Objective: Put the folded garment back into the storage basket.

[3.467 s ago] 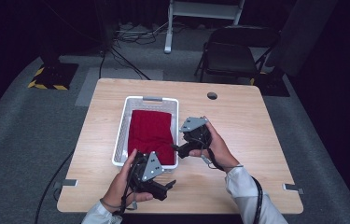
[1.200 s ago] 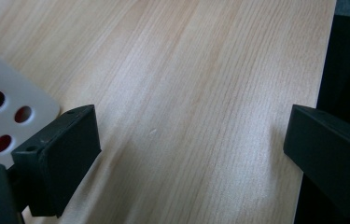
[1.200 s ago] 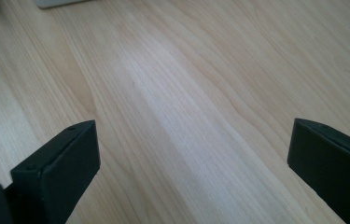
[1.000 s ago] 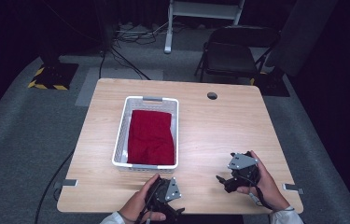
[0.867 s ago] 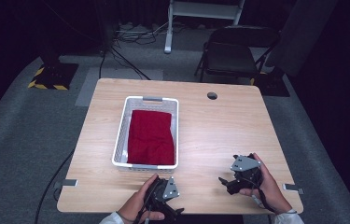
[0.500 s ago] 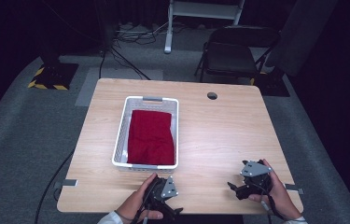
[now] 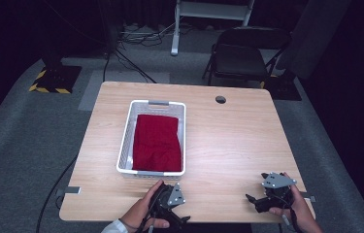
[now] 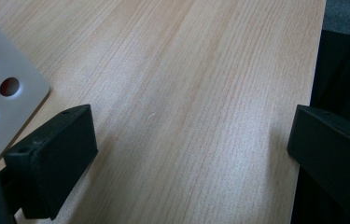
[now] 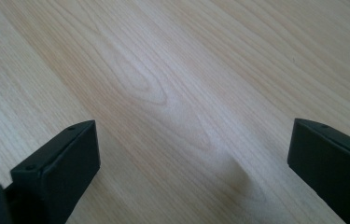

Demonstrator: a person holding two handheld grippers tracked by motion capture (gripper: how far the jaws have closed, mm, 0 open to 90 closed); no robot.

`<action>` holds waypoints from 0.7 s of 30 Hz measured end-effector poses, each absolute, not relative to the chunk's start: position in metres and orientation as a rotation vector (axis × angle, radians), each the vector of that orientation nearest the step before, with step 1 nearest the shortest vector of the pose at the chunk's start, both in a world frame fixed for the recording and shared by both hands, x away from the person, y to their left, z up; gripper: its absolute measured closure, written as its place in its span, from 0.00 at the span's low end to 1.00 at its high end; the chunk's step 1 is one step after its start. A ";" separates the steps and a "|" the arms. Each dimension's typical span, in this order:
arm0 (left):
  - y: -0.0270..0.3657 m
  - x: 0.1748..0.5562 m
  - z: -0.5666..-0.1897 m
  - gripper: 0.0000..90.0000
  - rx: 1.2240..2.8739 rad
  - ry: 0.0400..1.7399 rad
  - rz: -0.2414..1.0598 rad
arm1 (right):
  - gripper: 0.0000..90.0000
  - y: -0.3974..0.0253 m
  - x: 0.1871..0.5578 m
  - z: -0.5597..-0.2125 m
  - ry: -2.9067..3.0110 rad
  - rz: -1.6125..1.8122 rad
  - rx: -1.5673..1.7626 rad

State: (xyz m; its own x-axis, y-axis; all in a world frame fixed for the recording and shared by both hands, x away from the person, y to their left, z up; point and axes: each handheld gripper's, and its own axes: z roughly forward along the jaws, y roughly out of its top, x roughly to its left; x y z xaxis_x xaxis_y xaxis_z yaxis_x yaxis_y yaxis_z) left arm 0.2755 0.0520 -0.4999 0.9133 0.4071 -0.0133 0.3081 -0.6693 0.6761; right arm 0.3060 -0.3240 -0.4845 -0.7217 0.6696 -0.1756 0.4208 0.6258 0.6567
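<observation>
High view: white basket (image 7: pixel 127 141) holds red cloth (image 7: pixel 157 143).

My counter (image 7: pixel 228 141) is a pale wood slab with a visible grain, standing on grey carpet. A white perforated basket (image 7: pixel 125 145) sits directly on it, left of the middle, its long side running near to far, with a red cloth (image 7: pixel 157 143) lying flat inside. A small round cable hole (image 7: pixel 220 99) is cut into the far edge, right of centre. My left claw (image 7: pixel 182 221) and right claw (image 7: pixel 251 201) rest low at the near edge, well apart, jaws spread wide over bare wood.
</observation>
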 end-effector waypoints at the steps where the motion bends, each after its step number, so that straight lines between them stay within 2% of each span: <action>1: 0.052 0.276 -0.500 0.02 2.353 0.507 0.179 | 0.03 -0.325 0.305 -0.486 2.442 0.844 0.874; 21: 0.051 0.276 -0.500 0.01 2.356 0.506 0.179 | 0.00 -0.356 0.306 -0.499 2.432 0.994 1.060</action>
State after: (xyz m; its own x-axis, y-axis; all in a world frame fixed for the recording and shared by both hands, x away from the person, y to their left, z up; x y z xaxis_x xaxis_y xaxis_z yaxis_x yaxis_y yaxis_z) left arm 0.2763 0.0509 -0.5001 0.9138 0.4060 -0.0127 0.3077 -0.6714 0.6742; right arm 0.3055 -0.3564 -0.4991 -0.6794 0.7337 -0.0040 0.5210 0.4863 0.7015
